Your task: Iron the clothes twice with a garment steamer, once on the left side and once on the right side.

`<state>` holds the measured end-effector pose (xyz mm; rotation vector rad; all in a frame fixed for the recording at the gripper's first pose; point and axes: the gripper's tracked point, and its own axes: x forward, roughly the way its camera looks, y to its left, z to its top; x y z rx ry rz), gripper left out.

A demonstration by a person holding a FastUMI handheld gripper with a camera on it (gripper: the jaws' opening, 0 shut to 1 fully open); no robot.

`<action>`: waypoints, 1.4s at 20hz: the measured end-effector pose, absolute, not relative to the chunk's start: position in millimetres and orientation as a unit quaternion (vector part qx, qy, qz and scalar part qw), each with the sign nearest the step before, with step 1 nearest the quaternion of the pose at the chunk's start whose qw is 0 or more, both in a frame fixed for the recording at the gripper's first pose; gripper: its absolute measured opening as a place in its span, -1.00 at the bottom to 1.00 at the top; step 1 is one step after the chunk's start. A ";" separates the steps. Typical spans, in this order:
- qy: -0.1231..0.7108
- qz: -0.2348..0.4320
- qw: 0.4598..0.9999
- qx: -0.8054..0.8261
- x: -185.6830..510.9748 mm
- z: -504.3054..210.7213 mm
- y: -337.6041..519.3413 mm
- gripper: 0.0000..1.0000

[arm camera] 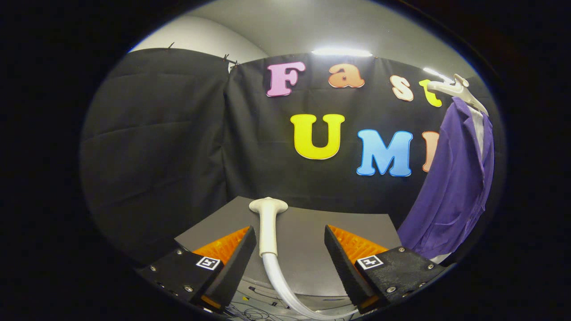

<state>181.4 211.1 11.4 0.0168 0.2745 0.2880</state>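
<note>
Between the wide-open fingers of the gripper [290, 249] lies the smooth steamer head [268, 223], untouched; beyond them to the right hangs a purple jacket [455, 187].

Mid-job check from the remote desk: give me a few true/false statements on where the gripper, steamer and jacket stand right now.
1. The gripper is open. True.
2. Both fingers press on the steamer. False: it lies between them, nearer the left finger, with a clear gap to the right one.
3. The jacket hangs on a hanger. True.
4. The jacket lies flat on the table. False: it hangs upright to the right of the fingers.
5. A hose runs from the steamer's handle back toward the gripper. True.
</note>
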 end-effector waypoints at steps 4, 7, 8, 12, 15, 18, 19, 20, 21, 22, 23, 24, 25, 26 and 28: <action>0.196 0.132 0.972 0.008 234.7 -6.6 243.9 0.90; 0.251 0.124 0.960 0.026 268.1 -32.1 257.8 0.90; 0.266 0.120 0.956 0.025 276.1 -38.9 261.5 0.91; 0.330 0.127 0.935 0.037 289.8 -67.3 277.4 0.91; 0.344 0.140 0.927 0.059 293.1 -69.7 285.4 0.90; 0.365 0.148 0.917 0.064 289.1 -75.1 288.2 0.87; 0.368 0.150 0.915 0.062 289.4 -76.0 289.4 0.86; 0.373 0.146 0.914 0.060 288.1 -78.4 289.4 0.85; 0.379 0.144 0.912 0.058 287.0 -82.2 290.3 0.81; 0.386 0.144 0.909 0.057 283.4 -87.7 291.8 0.77; 0.368 0.138 0.918 0.050 293.3 -90.6 291.2 0.69; 0.378 0.139 0.915 0.042 294.0 -94.1 290.3 0.65; 0.368 0.130 0.920 0.036 291.8 -91.1 288.4 0.41; 0.367 0.130 0.921 0.027 290.4 -95.8 288.9 0.30; 0.357 0.121 0.926 0.013 289.4 -96.3 288.1 0.02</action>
